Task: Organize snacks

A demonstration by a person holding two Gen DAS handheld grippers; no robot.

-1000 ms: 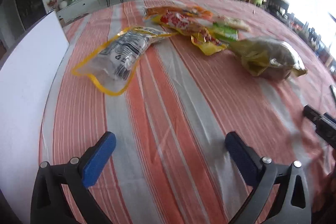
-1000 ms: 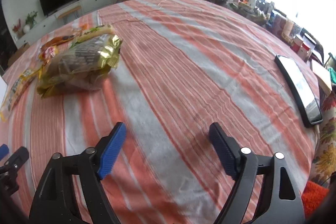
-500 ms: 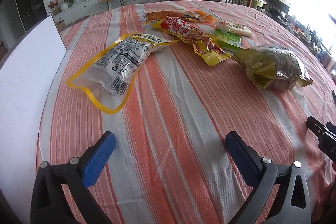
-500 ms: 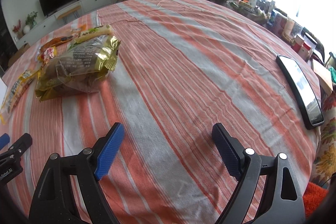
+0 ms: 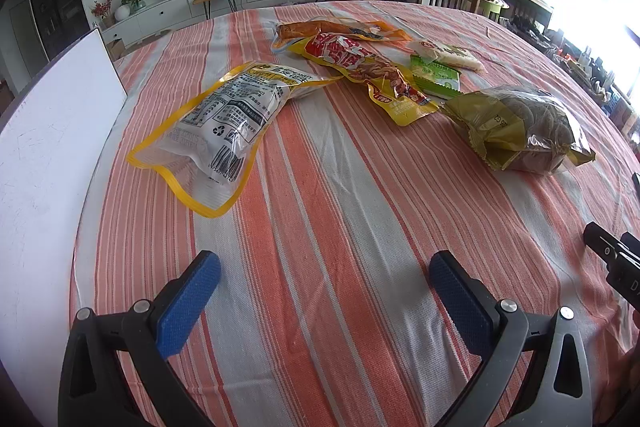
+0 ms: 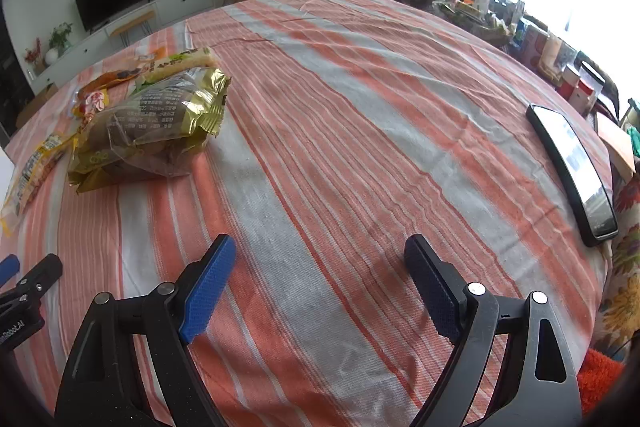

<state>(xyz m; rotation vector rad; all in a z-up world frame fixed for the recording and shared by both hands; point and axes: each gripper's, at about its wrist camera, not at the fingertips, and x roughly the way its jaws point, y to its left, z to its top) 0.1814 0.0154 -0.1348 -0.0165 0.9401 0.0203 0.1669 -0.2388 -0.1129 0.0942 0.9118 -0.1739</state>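
Observation:
Several snack packs lie on the striped tablecloth [image 5: 320, 195]. A clear yellow-edged peanut bag [image 5: 224, 119] is nearest my left gripper [image 5: 324, 267], which hangs open and empty over the cloth. Beyond lie a red and yellow pack [image 5: 368, 75], an orange pack [image 5: 332, 29], a green and white pack [image 5: 436, 73] and a gold bag of dark cakes [image 5: 520, 131]. In the right wrist view the gold bag [image 6: 148, 131] lies far left of my right gripper [image 6: 320, 255], open and empty.
A white board [image 5: 44, 147] stands along the table's left edge. A black phone [image 6: 572, 171] lies near the right edge. Bottles and boxes [image 6: 540, 43] crowd a surface past the table by the window. A TV stand and an orange chair are behind.
The left wrist view has drawn back and steadied a little, so the snacks sit slightly lower and sharper. Both grippers stay open; no snack has moved.

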